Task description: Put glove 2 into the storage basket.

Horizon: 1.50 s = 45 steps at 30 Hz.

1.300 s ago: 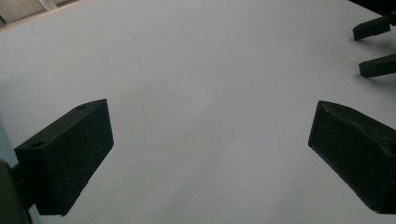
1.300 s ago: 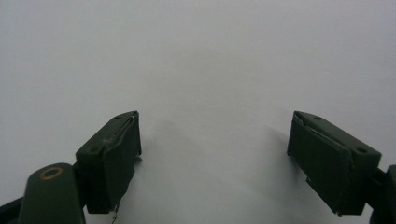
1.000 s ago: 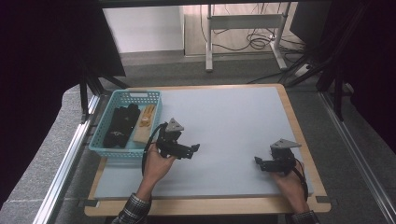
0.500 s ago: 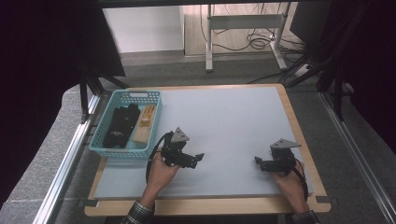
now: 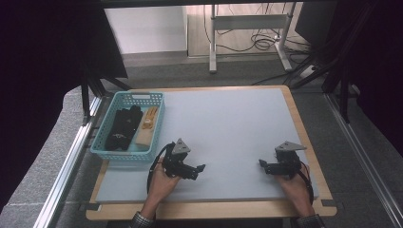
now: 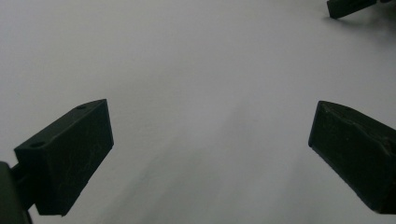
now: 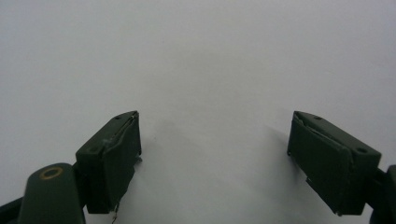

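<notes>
On the pale grey mat [image 5: 228, 123], my left gripper [image 5: 198, 170] rests low near the front, just right of the teal basket [image 5: 124, 155], and points right. In the left gripper view the left gripper [image 6: 210, 116] stands open over bare mat, nothing between its jaws. The right gripper [image 5: 263, 166] sits at the front right and points left toward the other one. The right gripper [image 7: 215, 121] is open in its own view too, with only mat between its jaws. A jaw tip of the right gripper [image 6: 350, 7] shows far off in the left gripper view.
The teal basket at the left holds black items [image 5: 121, 126] and a tan item [image 5: 147, 124]. A wooden border [image 5: 304, 137] frames the mat. Beyond the table are a metal rail [image 5: 71, 156] at the left, table legs and cables [image 5: 247, 42] on the floor.
My left gripper has moved from beside the basket toward the front and a little right. The right gripper has stayed in place.
</notes>
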Each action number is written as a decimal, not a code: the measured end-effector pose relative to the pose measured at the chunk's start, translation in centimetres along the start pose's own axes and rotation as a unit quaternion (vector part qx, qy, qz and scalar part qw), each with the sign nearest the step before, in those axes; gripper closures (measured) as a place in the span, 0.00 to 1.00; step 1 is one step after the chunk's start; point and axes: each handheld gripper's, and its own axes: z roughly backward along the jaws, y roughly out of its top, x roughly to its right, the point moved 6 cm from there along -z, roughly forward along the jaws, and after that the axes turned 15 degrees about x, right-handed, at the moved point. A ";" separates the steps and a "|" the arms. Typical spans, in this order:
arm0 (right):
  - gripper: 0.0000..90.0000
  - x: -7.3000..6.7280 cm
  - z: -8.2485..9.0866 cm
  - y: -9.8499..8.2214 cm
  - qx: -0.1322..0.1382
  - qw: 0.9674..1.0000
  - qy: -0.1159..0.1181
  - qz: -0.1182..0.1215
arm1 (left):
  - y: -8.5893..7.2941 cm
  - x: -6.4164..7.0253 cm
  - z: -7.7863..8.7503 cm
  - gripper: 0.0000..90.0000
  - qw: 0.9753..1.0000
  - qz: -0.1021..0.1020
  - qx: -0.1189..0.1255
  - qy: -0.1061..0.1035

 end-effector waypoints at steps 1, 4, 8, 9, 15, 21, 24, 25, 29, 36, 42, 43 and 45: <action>0.19 0.0 0.0 0.0 0.000 1.000 0.000 0.000 | -0.2 0.0 0.0 0.00 1.000 0.001 -0.001 -0.001; 0.19 0.0 0.0 0.0 0.000 1.000 0.000 0.000 | -0.7 0.1 0.0 0.00 1.000 -0.001 -0.006 0.000; 0.19 0.0 0.0 0.0 0.000 1.000 0.000 -0.001 | -1.4 0.3 -0.1 0.00 1.000 0.000 -0.012 0.001; 0.19 0.0 0.0 0.0 0.000 1.000 0.000 -0.001 | -1.6 0.3 -0.1 0.00 1.000 -0.001 -0.014 0.000; 0.19 0.0 0.0 0.0 0.000 1.000 0.000 0.000 | -2.3 0.5 -0.3 0.00 1.000 -0.001 -0.022 -0.001; 0.19 0.0 0.0 0.0 0.000 1.000 0.000 -0.001 | -2.8 0.6 -0.4 0.00 0.999 -0.005 -0.032 0.002; 0.19 0.0 0.0 0.0 0.000 1.000 0.000 -0.001 | -3.1 0.8 -0.6 0.00 0.999 -0.007 -0.038 0.002; 0.19 0.0 0.0 0.0 0.000 1.000 0.000 0.000 | -3.1 0.8 -0.7 0.00 0.999 -0.007 -0.040 0.002; 0.19 0.0 0.0 0.0 0.000 1.000 0.000 -0.001 | -3.3 0.9 -0.9 0.00 0.999 -0.013 -0.048 0.006; 0.19 0.0 0.0 0.0 0.000 1.000 0.000 0.000 | -3.5 1.0 -1.2 0.00 0.998 -0.020 -0.065 0.017; 0.19 0.0 0.0 0.0 0.000 1.000 0.000 0.000 | -3.6 0.9 -1.2 0.00 0.997 -0.014 -0.069 0.017; 0.19 0.0 0.0 0.0 0.000 1.000 0.000 0.000 | -3.6 0.9 -1.2 0.00 0.997 -0.014 -0.069 0.018; 0.19 0.0 0.0 0.0 0.000 1.000 0.000 0.000 | -3.6 1.0 -1.2 0.00 0.997 -0.013 -0.069 0.019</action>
